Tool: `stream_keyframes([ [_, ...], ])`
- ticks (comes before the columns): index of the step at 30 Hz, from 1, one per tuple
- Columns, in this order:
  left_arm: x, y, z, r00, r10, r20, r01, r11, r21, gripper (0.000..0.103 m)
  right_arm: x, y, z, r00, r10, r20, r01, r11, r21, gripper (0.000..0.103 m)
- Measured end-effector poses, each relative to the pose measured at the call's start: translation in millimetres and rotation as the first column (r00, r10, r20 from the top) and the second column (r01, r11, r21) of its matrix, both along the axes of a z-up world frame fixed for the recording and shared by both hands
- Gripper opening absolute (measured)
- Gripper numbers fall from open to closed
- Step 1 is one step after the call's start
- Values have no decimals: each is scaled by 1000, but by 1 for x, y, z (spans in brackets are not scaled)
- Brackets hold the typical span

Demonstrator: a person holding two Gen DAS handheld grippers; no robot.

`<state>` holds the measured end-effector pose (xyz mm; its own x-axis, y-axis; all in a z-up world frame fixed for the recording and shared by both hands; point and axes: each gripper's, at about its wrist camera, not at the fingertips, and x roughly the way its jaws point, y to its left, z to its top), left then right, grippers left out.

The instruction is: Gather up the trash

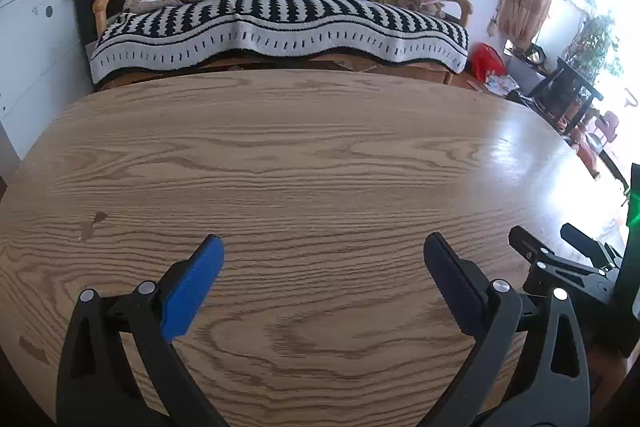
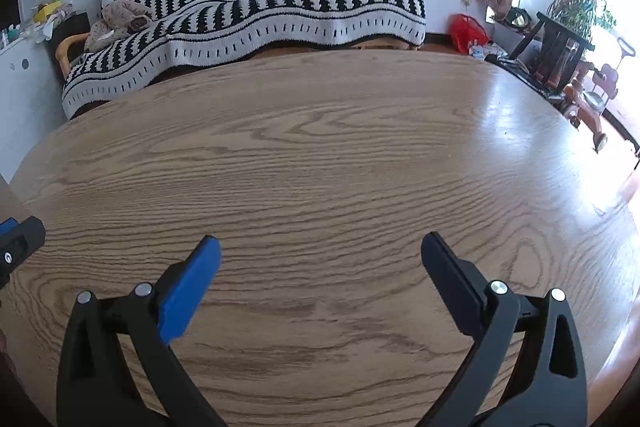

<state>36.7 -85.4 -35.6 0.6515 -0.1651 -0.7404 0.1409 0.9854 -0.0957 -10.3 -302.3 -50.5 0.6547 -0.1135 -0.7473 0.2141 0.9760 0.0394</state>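
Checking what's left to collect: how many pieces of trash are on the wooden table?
0. The wooden table shows only bare wood under the open left gripper and open right gripper. The near edge behind the grippers is out of view, so something could lie hidden there.

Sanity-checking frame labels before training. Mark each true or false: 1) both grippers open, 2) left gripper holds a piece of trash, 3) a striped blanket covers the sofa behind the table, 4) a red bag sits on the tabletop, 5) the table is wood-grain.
1) True. The left gripper and the right gripper both have their jaws spread wide.
2) False. Nothing sits between the left gripper's fingers; only bare table shows there.
3) True. A black-and-white striped blanket drapes over the sofa beyond the table's far edge.
4) False. The red bag is on the floor past the sofa, not on the tabletop.
5) True. The tabletop shows a light wood-grain pattern.
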Motion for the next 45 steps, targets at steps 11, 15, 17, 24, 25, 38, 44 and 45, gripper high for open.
stream_keyframes([
  [11,2,-5,-11,998,29,-47,-26,998,49,97,1,-4,-2,1000,2,-13,-2,999,32,97],
  [15,2,-7,-11,998,26,-53,-23,998,53,97,3,-4,-4,1000,8,-27,-7,1000,27,97],
  [17,1,-9,-11,998,23,-53,-20,998,53,97,3,-4,-4,999,10,-30,-10,1000,22,97],
  [24,0,-9,-12,998,28,-57,-24,998,59,97,5,-1,-6,999,30,-44,-30,999,11,97],
  [25,1,-9,-12,998,34,-57,-30,997,66,97,5,0,-7,998,35,-47,-34,999,8,97],
  [38,-5,-19,-4,997,76,11,-77,980,185,97,6,6,-13,993,85,-84,-86,996,-4,97],
  [44,-9,-21,-1,996,62,62,-76,967,244,97,7,7,-15,992,91,-90,-91,996,5,97],
  [45,-10,-23,-1,996,56,70,-72,964,257,97,6,6,-15,992,92,-90,-92,996,8,97],
])
